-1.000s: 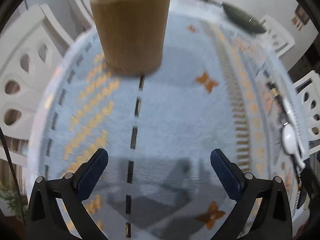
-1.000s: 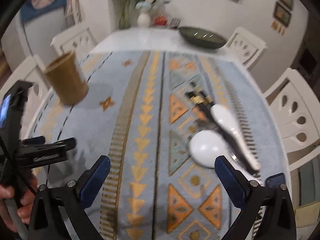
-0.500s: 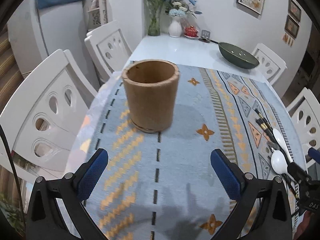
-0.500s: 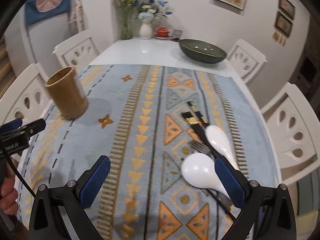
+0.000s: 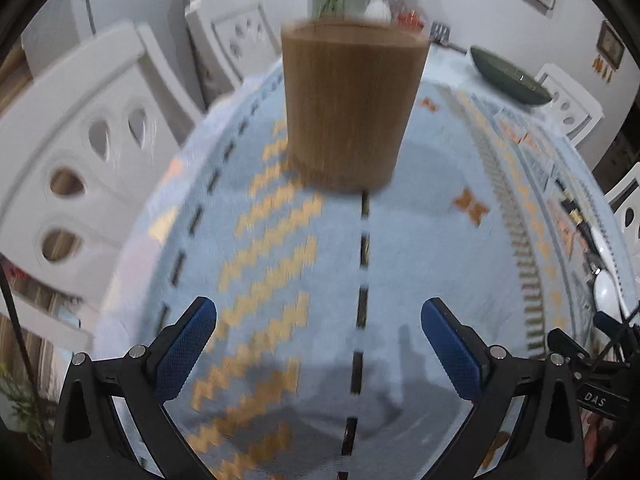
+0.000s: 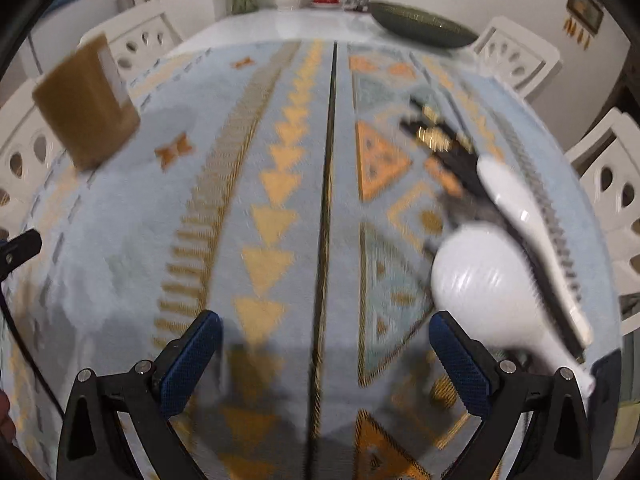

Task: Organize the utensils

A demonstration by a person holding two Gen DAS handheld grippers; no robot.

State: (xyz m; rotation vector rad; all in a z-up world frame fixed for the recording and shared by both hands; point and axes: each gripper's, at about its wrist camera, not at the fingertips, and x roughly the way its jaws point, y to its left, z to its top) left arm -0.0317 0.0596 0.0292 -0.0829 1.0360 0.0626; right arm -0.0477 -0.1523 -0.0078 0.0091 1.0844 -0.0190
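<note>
the left gripper (image 5: 318, 344) hangs low over the blue patterned cloth (image 5: 420, 248) with its blue pads (image 5: 188, 344) spread wide and nothing between them, aimed at the wooden holder (image 5: 350, 104), which stands upright straight ahead near the left edge of the table. compared with half a second ago that holder fills far more of the left wrist view and only its side wall shows now, not its open mouth, so the gripper has dropped and pushed closer; the blur says it is moving. the right gripper (image 6: 326, 356) is likewise splayed open and empty, and it too has sunk toward the cloth: the white spoons (image 6: 480, 284) lie just ahead of its right pad, much larger in its view than before, with the dark chopsticks (image 6: 444, 144) and what looks like a fork lying under and beside them on the right side of the table. in that same view the wooden holder (image 6: 86, 104) stands well apart to the left. nothing is in the holder that can be seen, and no utensil is lifted, so the sorting has not yet begun. my reading is that the two hands are settling into position, the left perhaps to steady the holder, the right to take a first utensil. the spoons overlap the chopsticks, so a clean pinch on one piece alone may be awkward.
</note>
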